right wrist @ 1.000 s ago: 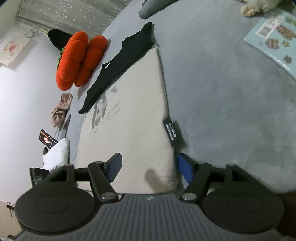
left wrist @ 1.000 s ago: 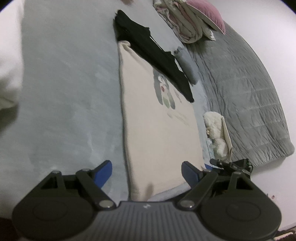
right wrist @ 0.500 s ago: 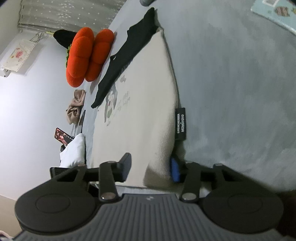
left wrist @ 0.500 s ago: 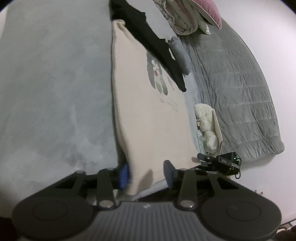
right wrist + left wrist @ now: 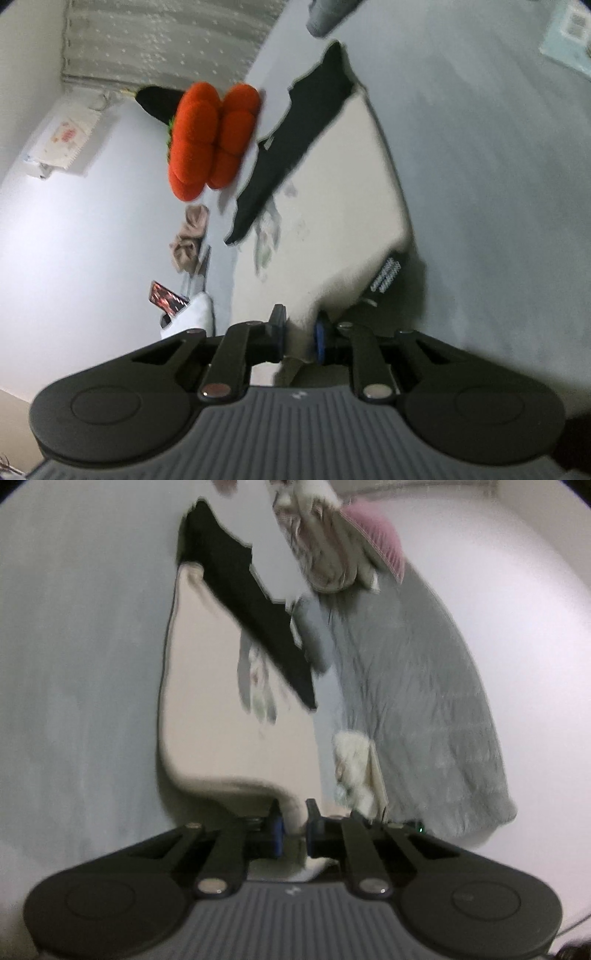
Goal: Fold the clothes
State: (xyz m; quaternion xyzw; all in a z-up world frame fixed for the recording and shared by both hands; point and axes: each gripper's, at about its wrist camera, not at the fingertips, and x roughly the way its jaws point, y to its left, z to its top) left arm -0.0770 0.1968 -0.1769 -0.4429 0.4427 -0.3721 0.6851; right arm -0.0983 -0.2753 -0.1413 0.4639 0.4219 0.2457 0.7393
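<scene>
Two corners of the flat cream printed garment (image 5: 207, 701) are being pinched: jaws closing, cloth between the pads of left gripper (image 5: 293, 829) and right gripper (image 5: 300, 338).

Bedroom, grey quilt (image 5: 424, 709), pumpkin plush (image 5: 210, 140), curtain (image 5: 166, 37)

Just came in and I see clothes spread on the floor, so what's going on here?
A person is folding laundry with a handheld tool in each hand. The left tool and the right tool are each closing on the near edge of a cream-coloured garment with a printed cartoon, which lies flat on the grey carpet. The fabric sits between both pairs of jaws. A black garment lies across its far end.
</scene>
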